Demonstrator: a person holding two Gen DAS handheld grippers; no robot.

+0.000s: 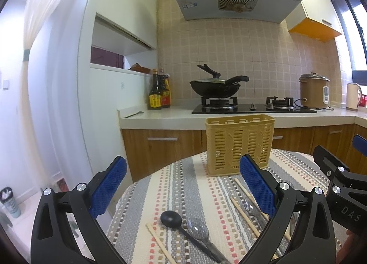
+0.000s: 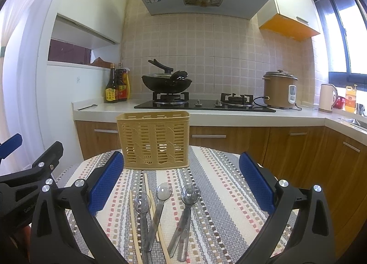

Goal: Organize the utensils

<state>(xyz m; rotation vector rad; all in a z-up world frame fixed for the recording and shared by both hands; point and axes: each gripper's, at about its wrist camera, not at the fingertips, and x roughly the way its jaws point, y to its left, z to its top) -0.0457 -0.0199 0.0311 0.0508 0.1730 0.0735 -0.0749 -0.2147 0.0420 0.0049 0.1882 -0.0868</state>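
A striped tablecloth (image 2: 220,183) covers the round table before a kitchen counter (image 2: 229,116). Both the left gripper (image 1: 183,186) and right gripper (image 2: 181,183) hover level, jaws wide apart, holding nothing. Spoons (image 2: 160,199) and chopsticks (image 2: 133,218) lie flat near the upright yellow utensil basket (image 2: 156,140).

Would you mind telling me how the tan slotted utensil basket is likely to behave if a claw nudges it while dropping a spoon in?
The basket looks like thin slotted plastic and appears empty, so it is probably light and may slide on the striped cloth. It stands tall on a narrow base, so a push near the rim could tip it. Its walls may flex slightly.
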